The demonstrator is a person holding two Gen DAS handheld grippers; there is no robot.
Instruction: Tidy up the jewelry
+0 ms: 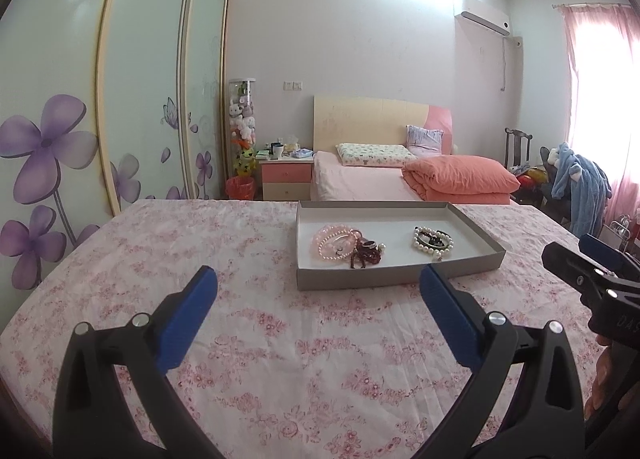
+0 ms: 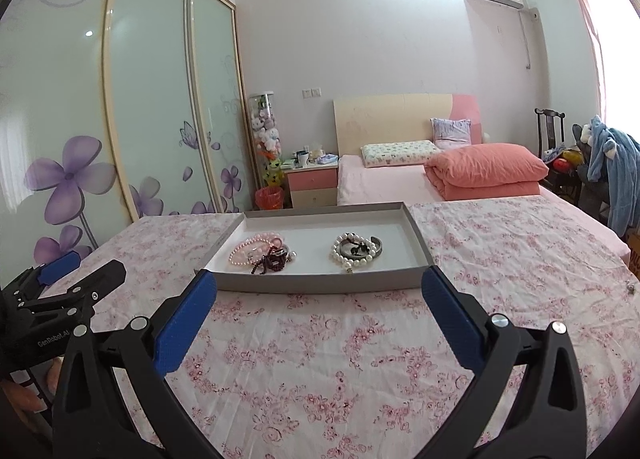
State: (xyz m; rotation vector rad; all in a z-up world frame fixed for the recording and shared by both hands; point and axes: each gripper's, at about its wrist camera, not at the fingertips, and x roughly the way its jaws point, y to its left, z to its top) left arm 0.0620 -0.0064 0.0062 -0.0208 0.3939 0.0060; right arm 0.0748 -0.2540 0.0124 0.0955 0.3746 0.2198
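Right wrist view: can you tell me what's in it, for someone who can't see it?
An open right claw hovers over a flowery cloth, facing a grey tray. The tray holds pink and dark beads on the left and a pearl bracelet on the right. A bed stands behind.

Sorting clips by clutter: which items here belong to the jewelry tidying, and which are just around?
Job: grey tray; pink bead bracelets; dark red beads; white pearl bracelet; left tongs and right tongs, both open.

Around: folded orange quilt; nightstand; blue garment.
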